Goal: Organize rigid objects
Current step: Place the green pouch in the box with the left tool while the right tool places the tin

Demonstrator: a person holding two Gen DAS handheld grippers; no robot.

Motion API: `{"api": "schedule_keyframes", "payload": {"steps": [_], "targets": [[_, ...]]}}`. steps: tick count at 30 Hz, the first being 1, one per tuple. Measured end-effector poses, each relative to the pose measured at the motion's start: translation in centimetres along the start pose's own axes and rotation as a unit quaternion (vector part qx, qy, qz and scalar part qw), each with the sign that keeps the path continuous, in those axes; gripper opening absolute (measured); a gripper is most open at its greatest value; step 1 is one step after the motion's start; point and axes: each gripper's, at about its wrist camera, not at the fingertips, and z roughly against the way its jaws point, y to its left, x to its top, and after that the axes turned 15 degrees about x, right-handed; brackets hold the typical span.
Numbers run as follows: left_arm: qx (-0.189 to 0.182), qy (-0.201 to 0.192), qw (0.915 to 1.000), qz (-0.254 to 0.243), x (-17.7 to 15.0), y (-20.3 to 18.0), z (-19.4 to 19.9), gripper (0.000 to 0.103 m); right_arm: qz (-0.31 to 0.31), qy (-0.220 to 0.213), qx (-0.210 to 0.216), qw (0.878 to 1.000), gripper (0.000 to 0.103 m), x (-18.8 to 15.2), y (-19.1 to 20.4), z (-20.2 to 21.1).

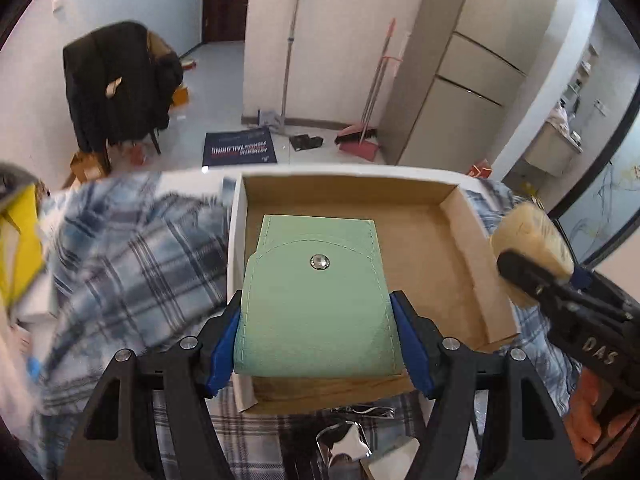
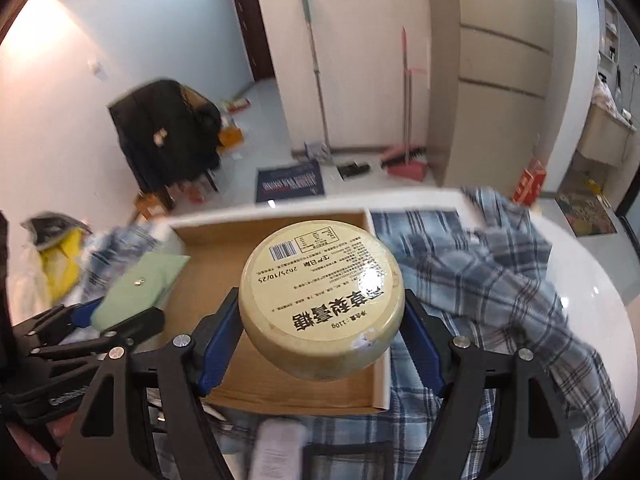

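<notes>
My left gripper [image 1: 316, 336] is shut on a pale green pouch [image 1: 316, 300] with a silver snap, held over the near left part of an open cardboard box [image 1: 424, 248]. My right gripper [image 2: 320, 332] is shut on a round cream tin [image 2: 320, 296] with a printed label, held over the same box [image 2: 208, 248]. In the left wrist view the tin [image 1: 532, 236] and the right gripper's black finger show at the right, above the box's right wall. The pouch [image 2: 136, 292] in the left gripper's jaws appears at the left of the right wrist view. The box floor looks bare.
The box sits on a blue plaid shirt [image 1: 132, 256] spread over a white round table [image 2: 580, 264]. A yellow item [image 1: 20, 248] lies at the left table edge. Shiny wrapping [image 1: 344, 440] and a white object [image 2: 280, 448] lie near the front. Chair, brooms and dustpan stand beyond.
</notes>
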Motion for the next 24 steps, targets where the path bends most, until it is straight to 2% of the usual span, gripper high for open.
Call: {"api": "schedule_keyframes", "payload": {"steps": [2, 5, 9, 11, 12, 18, 21, 24], "targets": [[0.001, 0.019, 0.9998, 0.005, -0.4, 0.1, -1.5, 0.071, 0.003, 0.034, 0.011, 0.999, 0.074, -0.4, -0.5, -1.6], [-0.010, 0.024, 0.9997, -0.005, -0.8, -0.9, -1.7, 0.071, -0.006, 0.049, 0.023, 0.999, 0.074, -1.1, -0.6, -2.6], [0.023, 0.025, 0.9990, -0.028, -1.6, -2.3, -2.5, 0.071, 0.013, 0.062, 0.022, 0.998, 0.074, -1.7, -0.3, -3.3], [0.051, 0.034, 0.9971, -0.046, -1.9, -3.0, -3.3, 0.071, 0.006, 0.067, 0.022, 0.997, 0.074, -1.7, -0.6, -3.7], [0.053, 0.033, 0.9964, -0.056, -2.0, -3.4, -3.4, 0.071, 0.003, 0.070, 0.025, 0.997, 0.074, -1.8, -0.9, -3.9], [0.024, 0.028, 0.9988, -0.032, -1.7, -2.6, -2.5, 0.072, 0.004, 0.071, 0.015, 0.997, 0.074, -1.8, -1.0, -4.2], [0.027, 0.008, 0.9994, -0.019, -1.2, -1.8, -1.2, 0.082, 0.011, 0.072, 0.006, 0.997, 0.074, -1.9, -0.6, -4.5], [0.001, -0.009, 1.0000, 0.001, -0.7, -1.0, 0.6, 0.082, 0.015, 0.073, 0.001, 0.997, 0.074, -2.0, -0.5, -4.5]]}}
